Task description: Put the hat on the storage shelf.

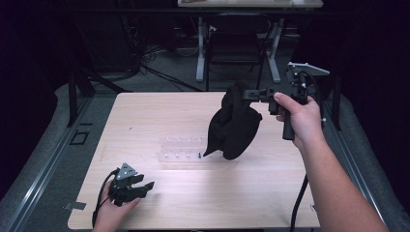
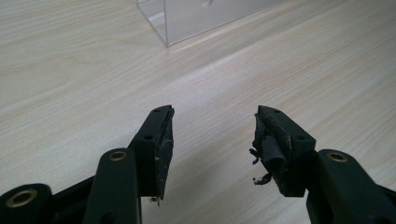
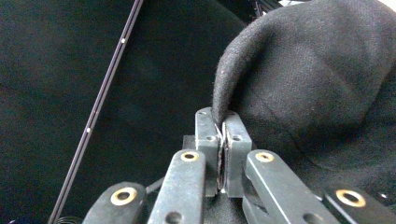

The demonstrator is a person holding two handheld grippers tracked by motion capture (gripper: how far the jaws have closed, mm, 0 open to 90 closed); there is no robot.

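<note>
Dark room; desk legs, a chair (image 1: 235,46) and floor cables sit beyond a light wood table (image 1: 145,116).

Black cloth (image 1: 233,124), largest item: hangs bunched and limp from the right gripper (image 1: 247,94), lifted clear of the table, lower edge coming to a point. Its folds hide the shape, so I cannot tell what kind of item it is. In the right gripper view the weave reads coarse and felt-like, and the jaws are pressed together on a thin curled edge of cloth (image 3: 303,88); the rest is cut off by the frame.

Clear tray (image 1: 186,149): below and in front of the cloth, faint in the high view; small pegs inside are hard to make out. Left gripper view shows one transparent corner (image 2: 166,25) ahead of the jaws, top cut off.

Left gripper (image 1: 147,186): low on the table near the front edge, well apart from the cloth. Jaws spread, nothing between. Left gripper view shows frayed black pad material on one finger (image 2: 270,151), not readable from above.
</note>
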